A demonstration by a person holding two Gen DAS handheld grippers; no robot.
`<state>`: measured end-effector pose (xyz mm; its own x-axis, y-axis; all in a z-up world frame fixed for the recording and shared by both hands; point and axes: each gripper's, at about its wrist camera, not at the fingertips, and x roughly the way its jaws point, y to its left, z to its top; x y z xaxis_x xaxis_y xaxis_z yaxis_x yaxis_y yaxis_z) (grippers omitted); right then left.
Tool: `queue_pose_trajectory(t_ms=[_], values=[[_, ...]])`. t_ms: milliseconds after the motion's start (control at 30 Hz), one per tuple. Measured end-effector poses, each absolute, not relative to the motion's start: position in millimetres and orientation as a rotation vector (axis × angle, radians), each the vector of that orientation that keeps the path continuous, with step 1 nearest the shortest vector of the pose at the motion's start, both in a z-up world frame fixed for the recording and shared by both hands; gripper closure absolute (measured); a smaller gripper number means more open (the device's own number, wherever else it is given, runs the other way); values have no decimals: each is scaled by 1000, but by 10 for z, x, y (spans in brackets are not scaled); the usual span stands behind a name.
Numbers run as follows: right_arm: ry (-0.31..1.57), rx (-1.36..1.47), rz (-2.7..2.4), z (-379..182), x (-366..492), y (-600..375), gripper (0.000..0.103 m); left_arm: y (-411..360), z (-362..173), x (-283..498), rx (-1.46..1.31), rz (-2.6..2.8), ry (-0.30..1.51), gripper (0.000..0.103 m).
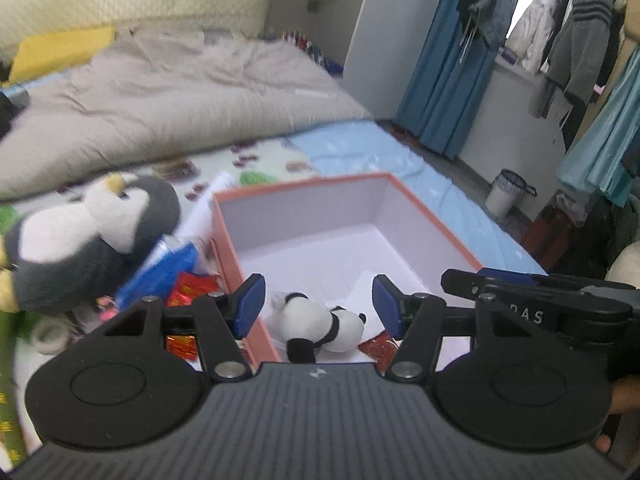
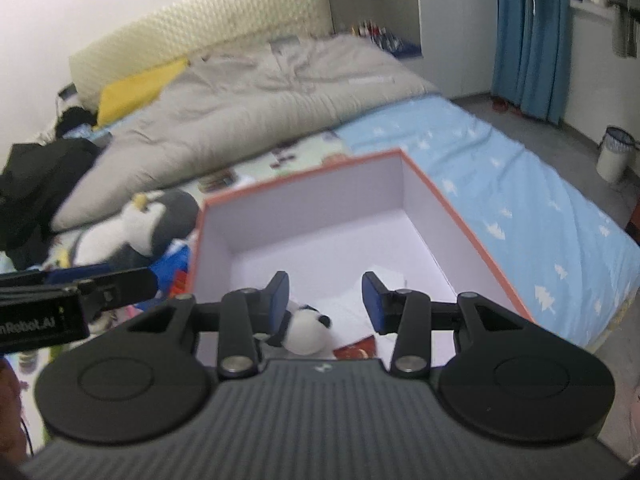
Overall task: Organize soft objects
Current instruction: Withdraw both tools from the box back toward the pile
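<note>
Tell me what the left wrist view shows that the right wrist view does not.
Only the left wrist view shows the clothes hanging on a rail and the whole small black-and-white panda plush.
Only the right wrist view shows the black garment heap at the bed's left edge.
Both share the open pink-rimmed white cardboard box, the grey-and-white penguin plush beside it, and the grey quilt. The left gripper and right gripper are open.
</note>
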<state>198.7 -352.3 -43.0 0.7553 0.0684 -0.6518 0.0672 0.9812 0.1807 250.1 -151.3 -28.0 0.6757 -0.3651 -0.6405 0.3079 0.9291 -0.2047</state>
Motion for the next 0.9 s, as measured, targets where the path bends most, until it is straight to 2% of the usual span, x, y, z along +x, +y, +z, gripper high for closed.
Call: queue_pose_trajectory(t_ms=[467, 900], values=[[588, 192, 98, 26, 1304, -2969, 59, -732, 229, 1482, -114, -301, 601, 38], [630, 195, 181, -255, 805, -2416, 59, -163, -55, 716, -128, -206, 651, 38]])
